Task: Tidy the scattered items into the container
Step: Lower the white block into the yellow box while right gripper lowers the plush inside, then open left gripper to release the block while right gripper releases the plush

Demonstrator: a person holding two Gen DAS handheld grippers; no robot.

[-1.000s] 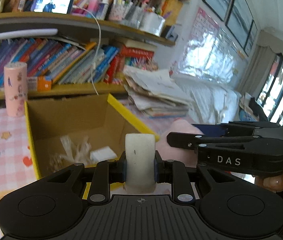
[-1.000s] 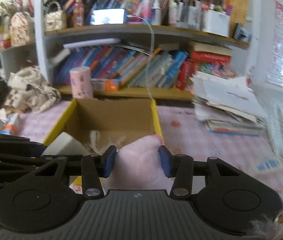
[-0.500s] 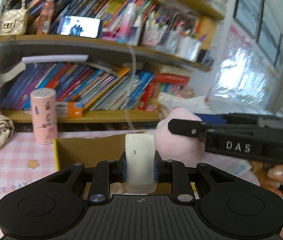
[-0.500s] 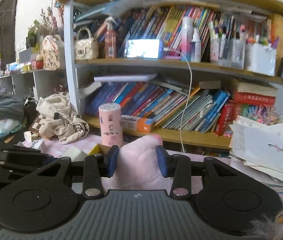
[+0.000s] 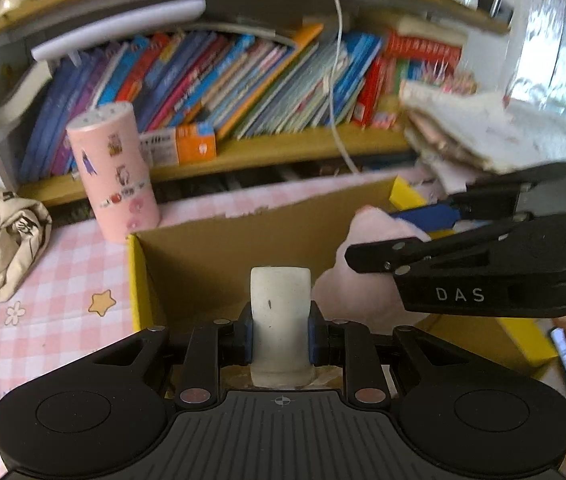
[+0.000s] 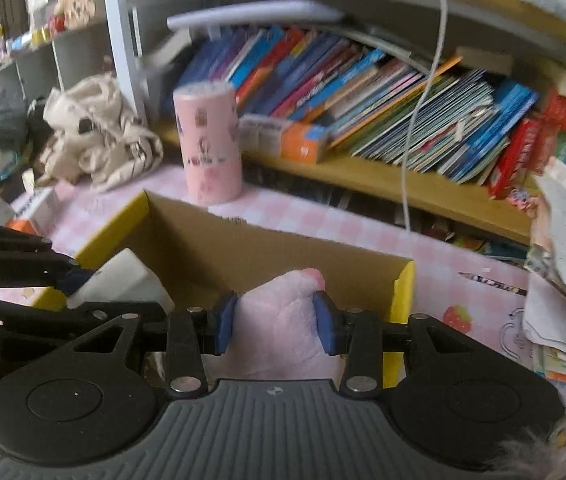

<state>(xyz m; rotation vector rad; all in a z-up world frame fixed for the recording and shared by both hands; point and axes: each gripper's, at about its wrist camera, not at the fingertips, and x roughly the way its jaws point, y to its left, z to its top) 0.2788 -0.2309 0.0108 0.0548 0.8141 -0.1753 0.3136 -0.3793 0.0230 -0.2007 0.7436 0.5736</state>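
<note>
Nearest the left wrist camera, a white block (image 5: 279, 320) is clamped upright between the blue pads of the left gripper (image 5: 279, 338), whose jaws are drawn in tight on its sides. In the right wrist view, a soft pink plush item (image 6: 279, 320) is pinched between the blue pads of the right gripper (image 6: 275, 322), the fabric bulging up between them. Both loads are held over the open cardboard box (image 5: 219, 248), whose rim is edged in yellow; the block is seen above the near part of the box, and the plush toward its right side (as seen from the left wrist). From the left wrist, the right gripper is seen from the side, just to the right, with the plush protruding from its jaws; from the right wrist, the block and the left gripper are seen at lower left. The box is set on a pink checked tablecloth (image 5: 63, 280). Just beyond its far left corner, a pink cylinder (image 6: 207, 142) printed with small figures is stood upright on the cloth. A crumpled beige cloth bag (image 6: 95, 132) is seen further left. Behind everything, a wooden shelf of leaning books (image 6: 363, 92) is crossed by a white cable (image 6: 423, 92), and a stack of papers (image 5: 483, 132) is piled at the right.
</note>
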